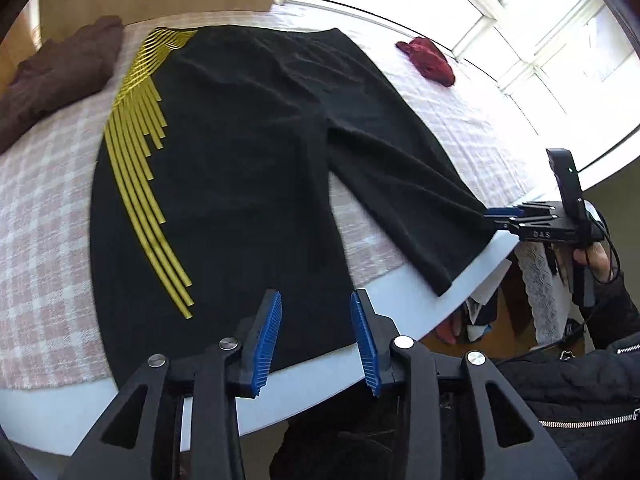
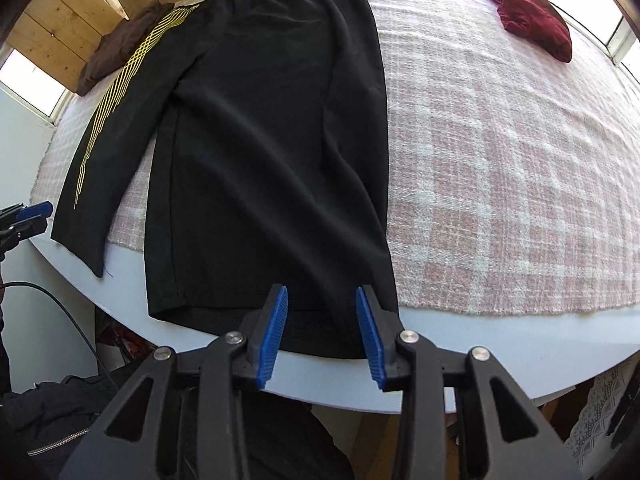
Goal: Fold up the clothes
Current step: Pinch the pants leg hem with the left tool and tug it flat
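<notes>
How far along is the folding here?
Early. Done: the black shorts lie spread flat on the checked cloth, both legs apart. In hand: nothing; the left gripper and right gripper are open at the leg hems. Left: every fold, and the crumpled red garment is untouched.

- 1 black shorts (image 2: 256,152) w/ yellow stripes, mid-cloth
- 1 brown garment (image 1: 60,68), far-left of shorts
- 1 red garment (image 2: 532,24), far-right of shorts
- 1 checked cloth (image 2: 500,168) under shorts
- 2 grippers: left (image 1: 316,340), right (image 2: 322,336), both at shorts' near hems
</notes>
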Tool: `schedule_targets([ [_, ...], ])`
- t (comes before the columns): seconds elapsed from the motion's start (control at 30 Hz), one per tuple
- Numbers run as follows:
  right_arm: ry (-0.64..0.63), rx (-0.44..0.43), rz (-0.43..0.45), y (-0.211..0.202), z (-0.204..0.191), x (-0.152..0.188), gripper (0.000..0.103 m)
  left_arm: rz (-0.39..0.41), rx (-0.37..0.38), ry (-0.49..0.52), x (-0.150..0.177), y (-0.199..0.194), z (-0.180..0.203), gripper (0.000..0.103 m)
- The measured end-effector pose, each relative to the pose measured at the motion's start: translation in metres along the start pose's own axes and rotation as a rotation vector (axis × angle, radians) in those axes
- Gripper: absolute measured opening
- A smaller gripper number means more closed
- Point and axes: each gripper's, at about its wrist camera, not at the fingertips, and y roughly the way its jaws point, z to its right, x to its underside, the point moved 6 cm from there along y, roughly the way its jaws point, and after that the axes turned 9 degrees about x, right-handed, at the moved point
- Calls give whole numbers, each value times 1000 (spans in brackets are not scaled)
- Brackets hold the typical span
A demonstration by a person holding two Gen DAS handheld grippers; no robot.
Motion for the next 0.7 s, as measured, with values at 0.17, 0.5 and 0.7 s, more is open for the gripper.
schedule_targets([
  [0.17, -7, 30, -7, -3, 17, -1, 36, -86, 74, 167, -18, 46, 62, 41],
  [0.5, -155, 8, 9, -1, 42, -8, 36, -131, -63, 74, -29, 101, 82, 48],
  [0.7, -227, -35, 44, -5, 50, -17, 36, -139, -224, 6, -20, 123, 71, 44],
])
